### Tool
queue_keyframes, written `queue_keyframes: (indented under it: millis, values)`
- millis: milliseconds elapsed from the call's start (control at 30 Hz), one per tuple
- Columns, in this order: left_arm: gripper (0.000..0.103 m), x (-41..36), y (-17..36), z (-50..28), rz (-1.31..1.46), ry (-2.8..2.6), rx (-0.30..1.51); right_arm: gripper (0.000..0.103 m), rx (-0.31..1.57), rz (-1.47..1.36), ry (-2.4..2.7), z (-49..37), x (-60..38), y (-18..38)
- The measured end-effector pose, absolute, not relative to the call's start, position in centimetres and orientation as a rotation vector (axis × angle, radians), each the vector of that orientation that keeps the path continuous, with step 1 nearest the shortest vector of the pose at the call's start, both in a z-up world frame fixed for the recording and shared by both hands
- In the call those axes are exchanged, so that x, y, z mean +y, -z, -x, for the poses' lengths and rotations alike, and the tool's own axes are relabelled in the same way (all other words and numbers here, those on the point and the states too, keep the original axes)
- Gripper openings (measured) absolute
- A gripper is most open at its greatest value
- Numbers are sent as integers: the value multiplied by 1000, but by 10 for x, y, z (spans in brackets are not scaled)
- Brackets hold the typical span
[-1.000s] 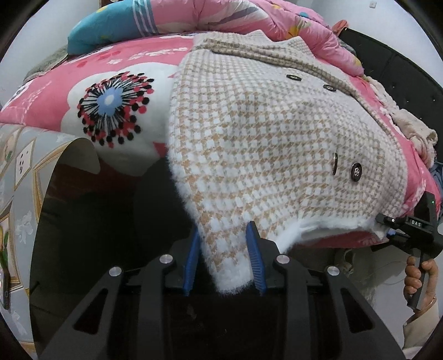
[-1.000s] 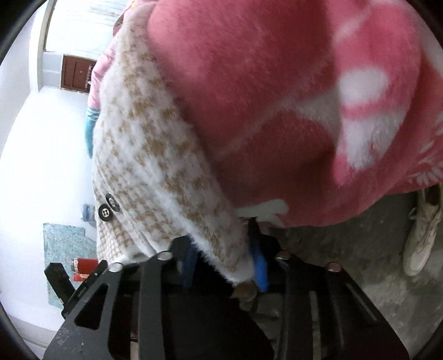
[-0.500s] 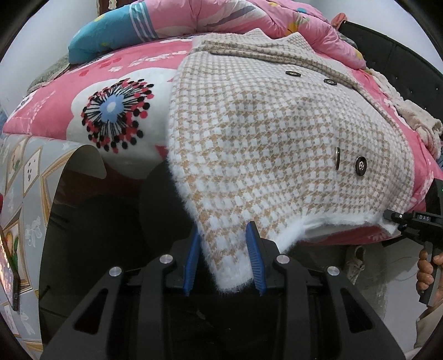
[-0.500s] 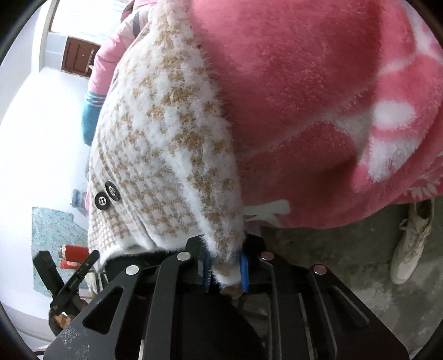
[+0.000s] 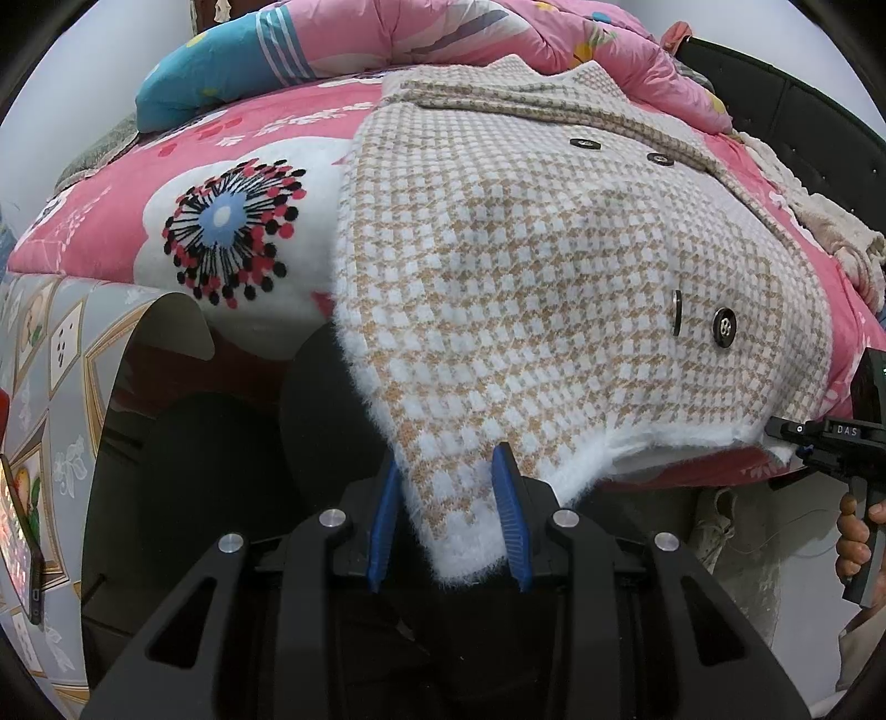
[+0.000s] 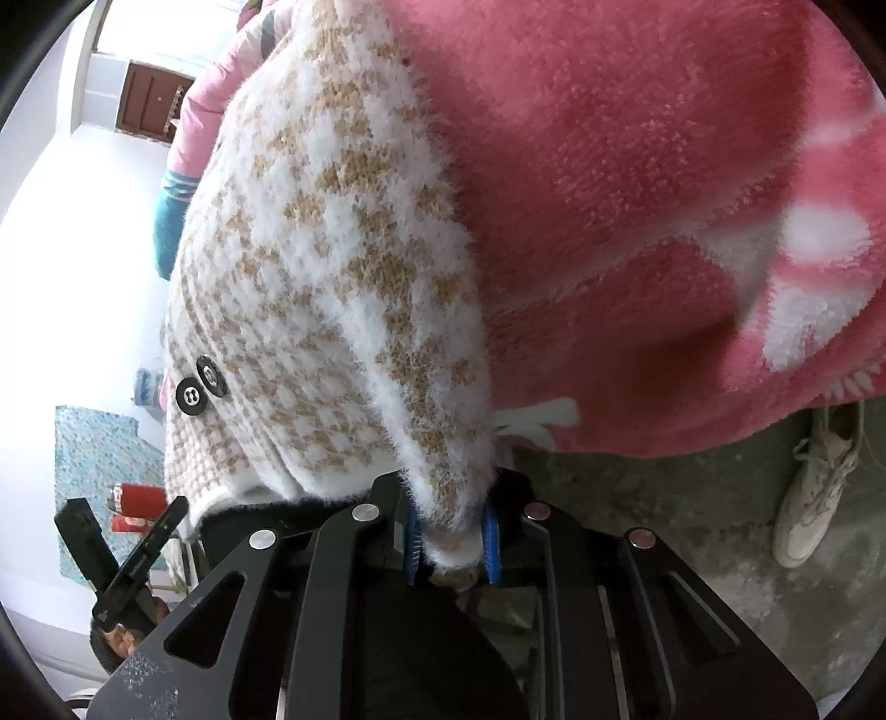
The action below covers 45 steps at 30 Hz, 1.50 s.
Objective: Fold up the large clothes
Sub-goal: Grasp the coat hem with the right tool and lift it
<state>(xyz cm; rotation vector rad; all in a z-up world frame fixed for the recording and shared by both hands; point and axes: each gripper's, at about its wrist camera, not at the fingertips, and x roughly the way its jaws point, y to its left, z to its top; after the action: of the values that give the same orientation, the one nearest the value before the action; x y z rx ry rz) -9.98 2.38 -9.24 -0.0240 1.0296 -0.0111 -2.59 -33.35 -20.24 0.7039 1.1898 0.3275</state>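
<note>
A fuzzy beige-and-white houndstooth coat (image 5: pixel 542 288) with black buttons lies spread over a pink bed, its hem hanging off the near edge. My left gripper (image 5: pixel 448 487) is shut on the coat's near-left hem corner, blue pads pressing the fabric on both sides. In the right wrist view the coat (image 6: pixel 332 310) bunches close to the camera, and my right gripper (image 6: pixel 451 534) is shut on its other hem corner. The right gripper's body (image 5: pixel 830 437) and the hand holding it also show at the right edge of the left wrist view.
The pink flowered blanket (image 5: pixel 232 232) covers the bed; a rolled pink and teal quilt (image 5: pixel 310 44) lies at the far side. A dark headboard (image 5: pixel 803 127) runs along the right. A white sneaker (image 6: pixel 814 487) sits on the grey floor (image 6: pixel 692 526).
The right gripper has shifted sideways with its hem corner, and the coat now fills more of its view. The left gripper keeps still on its corner.
</note>
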Motion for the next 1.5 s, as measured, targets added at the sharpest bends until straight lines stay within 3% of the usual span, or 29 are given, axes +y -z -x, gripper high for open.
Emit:
queue_keyframes:
  millis: [767, 933, 1500]
  values:
    - [33, 23, 94, 99, 16, 7, 1030, 24, 1210, -670, -330, 20, -319, 216]
    - [33, 22, 93, 100, 15, 5, 1029, 12, 1208, -627, -339, 21, -309, 209]
    - [33, 22, 93, 101, -1, 5, 1018, 8, 1085, -567, -516, 32, -268, 131]
